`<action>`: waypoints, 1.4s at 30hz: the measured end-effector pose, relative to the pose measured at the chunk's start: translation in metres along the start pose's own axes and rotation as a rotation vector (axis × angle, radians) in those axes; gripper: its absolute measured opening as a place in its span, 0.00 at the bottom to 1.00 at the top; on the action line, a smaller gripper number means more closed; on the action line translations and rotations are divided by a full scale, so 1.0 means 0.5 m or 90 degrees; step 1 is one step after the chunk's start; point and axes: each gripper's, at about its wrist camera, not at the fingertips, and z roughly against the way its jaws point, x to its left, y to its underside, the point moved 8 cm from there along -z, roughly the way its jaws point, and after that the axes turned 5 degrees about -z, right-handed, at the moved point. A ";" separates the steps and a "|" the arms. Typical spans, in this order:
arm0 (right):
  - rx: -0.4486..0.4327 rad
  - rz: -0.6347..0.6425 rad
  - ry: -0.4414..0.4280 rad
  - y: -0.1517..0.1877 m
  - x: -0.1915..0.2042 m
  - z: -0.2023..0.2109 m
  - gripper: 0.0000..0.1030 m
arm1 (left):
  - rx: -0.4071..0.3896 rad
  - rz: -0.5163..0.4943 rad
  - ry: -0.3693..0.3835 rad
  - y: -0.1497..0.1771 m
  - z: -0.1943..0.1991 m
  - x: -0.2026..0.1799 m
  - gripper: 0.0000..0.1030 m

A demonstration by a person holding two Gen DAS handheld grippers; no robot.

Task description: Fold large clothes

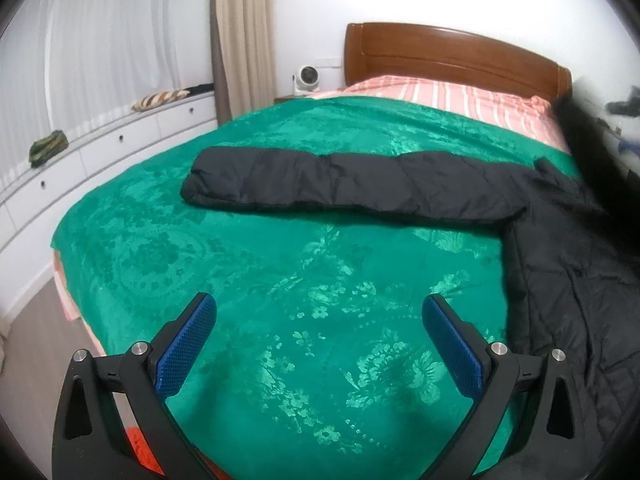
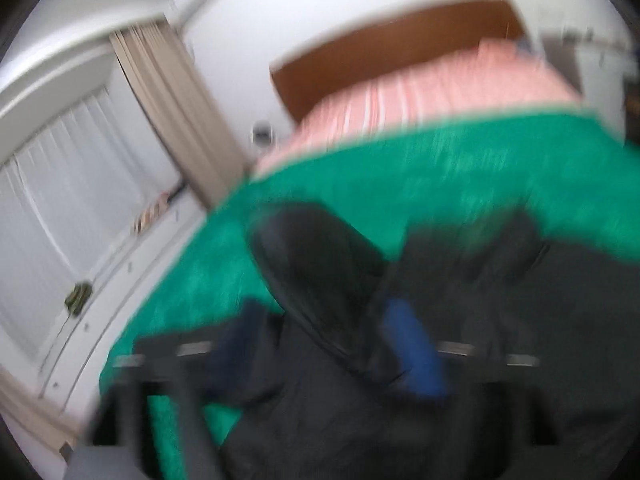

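Note:
A black padded jacket lies on the green bedspread [image 1: 240, 260]. One long sleeve [image 1: 352, 190] stretches flat to the left, and the body [image 1: 580, 280] fills the right edge of the left wrist view. My left gripper [image 1: 320, 304] hovers open over bare bedspread, short of the sleeve, with nothing between its blue pads. The right wrist view is heavily blurred. There my right gripper [image 2: 326, 340] shows its blue pads [image 2: 416, 356] well apart above the jacket [image 2: 560, 320]. Black cloth lies between and under them, and I see no pad pressing on it.
A wooden headboard [image 1: 440, 52] and pink striped sheet [image 1: 440, 96] are at the far end of the bed. White drawers [image 1: 120, 140] run along the left under curtains [image 1: 244, 32]. A small fan [image 1: 307, 78] stands beside the bed. Floor [image 1: 32, 352] shows at lower left.

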 end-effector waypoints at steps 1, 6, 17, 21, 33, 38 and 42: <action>0.014 0.004 -0.002 0.033 0.004 -0.022 0.80 | -0.001 -0.003 0.000 0.000 0.000 -0.002 1.00; 0.040 0.068 0.004 0.181 0.023 0.007 0.80 | 0.000 -0.007 -0.002 0.001 -0.003 -0.005 1.00; -0.069 0.139 0.166 0.349 -0.200 0.383 0.86 | 0.028 0.002 -0.026 0.015 -0.030 -0.002 1.00; -0.132 0.087 0.264 0.357 -0.303 0.498 0.87 | 0.037 -0.019 -0.032 0.024 -0.036 -0.016 1.00; -0.199 0.091 0.423 0.362 -0.459 0.592 0.89 | 0.085 -0.015 0.014 0.048 -0.070 -0.033 1.00; -0.179 0.073 0.426 0.372 -0.480 0.574 0.89 | 0.097 0.006 0.026 0.053 -0.077 -0.030 1.00; -0.171 0.063 0.433 0.377 -0.492 0.567 0.89 | 0.102 0.007 0.031 0.056 -0.080 -0.031 1.00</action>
